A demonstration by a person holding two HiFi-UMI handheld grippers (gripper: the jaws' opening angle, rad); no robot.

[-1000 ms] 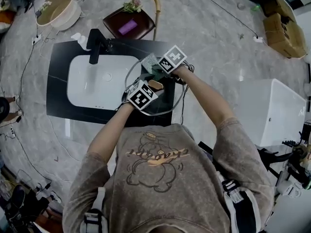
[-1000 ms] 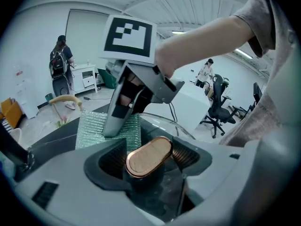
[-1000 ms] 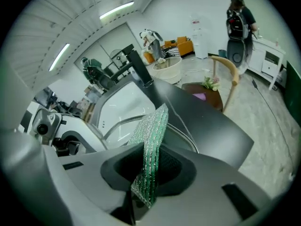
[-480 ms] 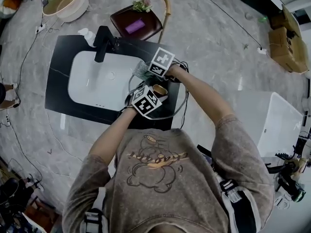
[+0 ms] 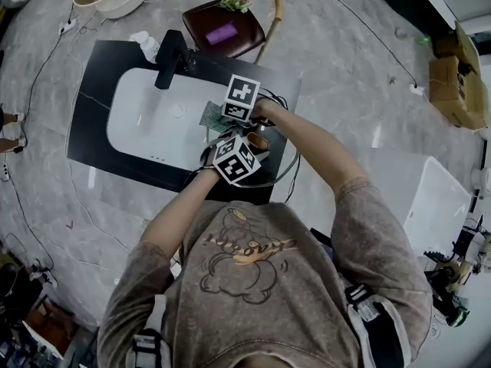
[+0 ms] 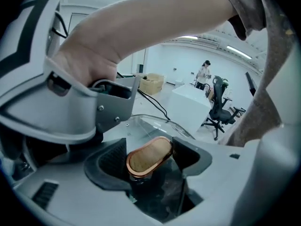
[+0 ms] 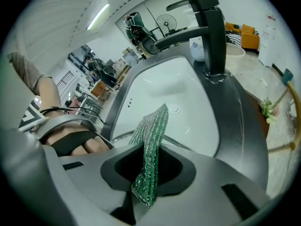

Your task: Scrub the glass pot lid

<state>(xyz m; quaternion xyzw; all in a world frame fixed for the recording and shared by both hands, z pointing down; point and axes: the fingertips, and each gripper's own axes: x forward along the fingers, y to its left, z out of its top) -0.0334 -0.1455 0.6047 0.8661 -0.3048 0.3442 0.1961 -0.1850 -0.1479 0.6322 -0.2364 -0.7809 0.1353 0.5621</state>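
We see the left gripper point(image 6: 150, 160) with its two dark jaws clamped on the knob point(image 6: 148, 155) of the glass pot lid point(image 6: 146, 126). The copper-rimmed, wood-faced knob sits tilted between the pads and touches both. The clear dome of the lid spreads beneath and beyond the jaws, its rim just past their tips. Up and to the left of these jaws, close by, the person's right hand point(image 6: 87, 65) grips a grey housing, and its forearm arches over the jaws from the upper right. The right gripper point(image 7: 149, 168) has its jaws pinched together on a green scrub cloth point(image 7: 153, 128). The cloth stands nearly upright between them, one end hanging below the pads and the other rising past the tips. Just beyond those tips we make out the lid's metal rim running across, but we cannot tell whether the cloth touches the glass. Farther ahead of these jaws lies the white sink point(image 7: 174, 91), set in a dark counter point(image 7: 244, 117), with a black faucet point(image 7: 211, 32) up and to the right. To the left of the right jaws, near them, the left hand point(image 7: 77, 146) wraps round its own gripper.
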